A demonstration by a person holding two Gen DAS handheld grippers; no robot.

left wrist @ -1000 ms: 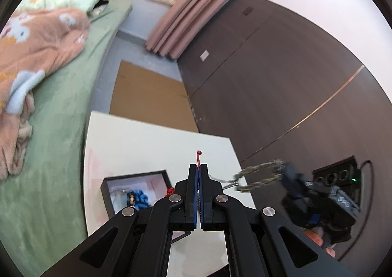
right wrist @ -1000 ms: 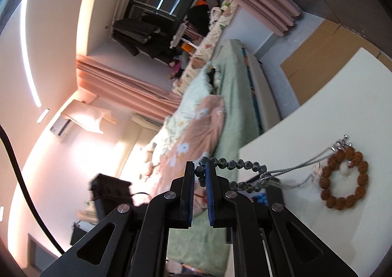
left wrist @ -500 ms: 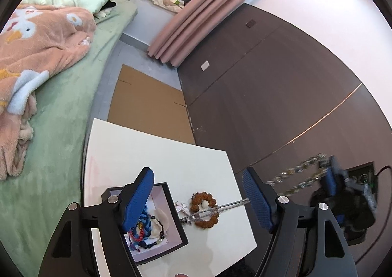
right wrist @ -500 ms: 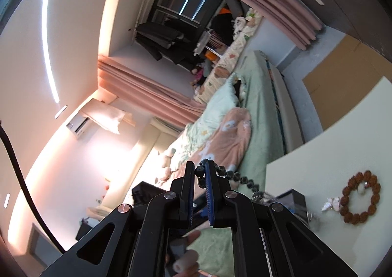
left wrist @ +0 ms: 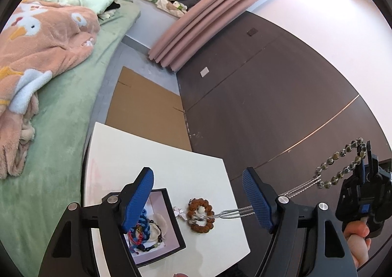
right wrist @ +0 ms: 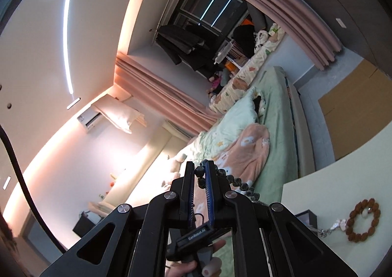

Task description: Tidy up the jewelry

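My left gripper (left wrist: 197, 201) hangs open above the white table (left wrist: 147, 154), with nothing between its blue pads. Under it sits a black box (left wrist: 178, 225) with a white inside, holding blue, red and dark bracelets (left wrist: 142, 225). Beside the box lie a brown bead bracelet (left wrist: 201, 213) and a small flower charm (left wrist: 180, 212). A silver chain (left wrist: 235, 212) climbs from there to a dark bead strand (left wrist: 343, 154). My right gripper (right wrist: 199, 167), raised at the right of the table, is shut on that bead strand (right wrist: 235, 181).
A bed with a green sheet (left wrist: 61, 118) and a pink blanket (left wrist: 44, 39) runs along the table's left edge. Flat cardboard (left wrist: 147, 110) lies on the floor beyond the table. A dark panelled wall (left wrist: 269, 93) stands to the right, a pink curtain (left wrist: 208, 12) behind.
My left gripper has opened and let go of the red cord. My right gripper has risen with the dark bead strand, pulling the silver chain up off the table.
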